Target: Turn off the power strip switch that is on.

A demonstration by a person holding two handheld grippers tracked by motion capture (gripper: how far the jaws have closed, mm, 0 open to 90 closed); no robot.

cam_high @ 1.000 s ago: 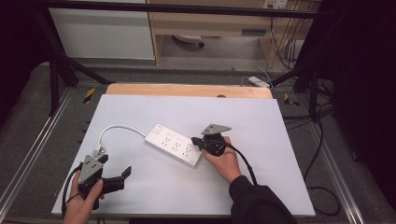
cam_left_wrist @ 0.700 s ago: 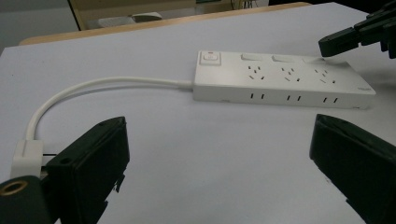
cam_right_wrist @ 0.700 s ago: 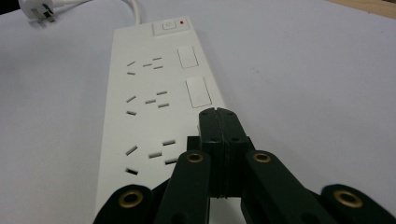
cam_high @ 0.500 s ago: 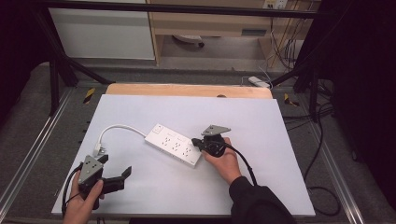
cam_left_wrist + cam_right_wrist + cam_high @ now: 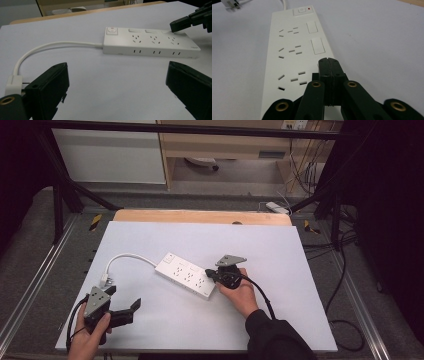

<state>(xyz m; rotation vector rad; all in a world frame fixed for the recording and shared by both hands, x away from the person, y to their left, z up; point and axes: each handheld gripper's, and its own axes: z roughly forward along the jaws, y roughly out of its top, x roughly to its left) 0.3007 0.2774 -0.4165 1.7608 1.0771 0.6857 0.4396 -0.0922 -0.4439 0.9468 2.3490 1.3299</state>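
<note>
While it lies flat, white power strip [image 5: 185, 275] shows three sockets.

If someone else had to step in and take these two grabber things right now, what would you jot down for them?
Right gripper: jaws shut with nothing between them, tips on the power strip at the rocker switch nearest its far-from-cord end, seemingly pressing it.
Left gripper: jaws wide open, empty, held low over the white table near its front left corner.
The strip lies flat mid-table. Its white cord curves to the plug, which lies loose on the table by the left gripper, not plugged in.
Done: right gripper is at that switch. I cannot tell whether it has flipped.
Left: probably the other two rocker switches and the main button.
</note>
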